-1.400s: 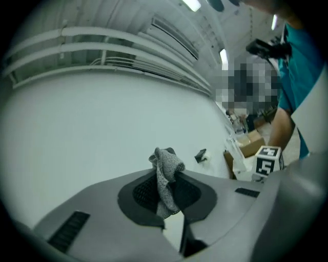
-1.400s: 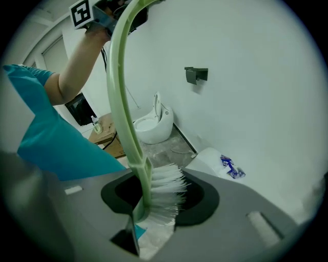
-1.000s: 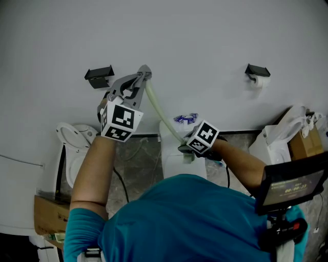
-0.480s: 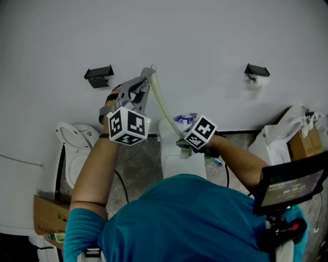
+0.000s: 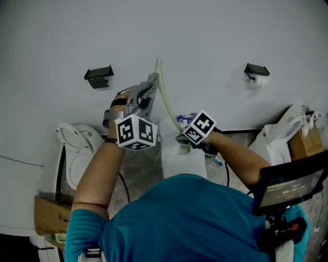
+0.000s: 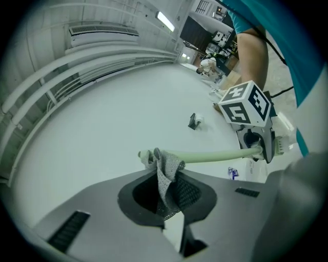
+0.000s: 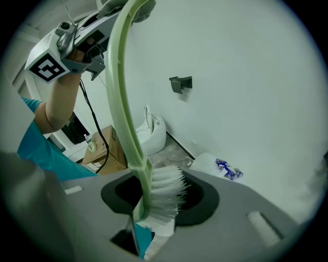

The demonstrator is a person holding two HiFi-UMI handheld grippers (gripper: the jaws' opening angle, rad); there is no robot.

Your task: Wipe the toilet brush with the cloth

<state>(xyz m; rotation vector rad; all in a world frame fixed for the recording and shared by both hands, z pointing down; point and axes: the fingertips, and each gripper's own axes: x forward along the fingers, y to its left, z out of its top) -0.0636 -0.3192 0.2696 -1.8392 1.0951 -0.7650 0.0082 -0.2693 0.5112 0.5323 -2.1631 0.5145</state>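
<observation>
The toilet brush has a pale green handle [image 5: 165,100] that rises up to the left in front of the white wall. Its white bristle head [image 7: 165,194] lies between the jaws of my right gripper [image 5: 183,139], which is shut on the brush just above the head. My left gripper [image 5: 150,84] is shut on a grey mesh cloth [image 6: 167,176]. The cloth is wrapped over the handle [image 6: 215,155] close to its free end. In the right gripper view the handle [image 7: 121,97] runs up to the left gripper [image 7: 110,6] at the top edge.
A white toilet [image 5: 78,140] stands at the left and another [image 5: 281,134] at the right. A tank [image 5: 182,161] with a blue-and-white packet [image 5: 186,118] is below the grippers. Two dark wall holders [image 5: 99,75] [image 5: 256,70], cardboard boxes [image 5: 49,215] [image 5: 306,143] and a screen [image 5: 292,184] are nearby.
The left gripper has moved right and down and rolled, so the handle's tip now sticks out above its jaws. The right gripper has shifted slightly left, and the handle stands steeper.
</observation>
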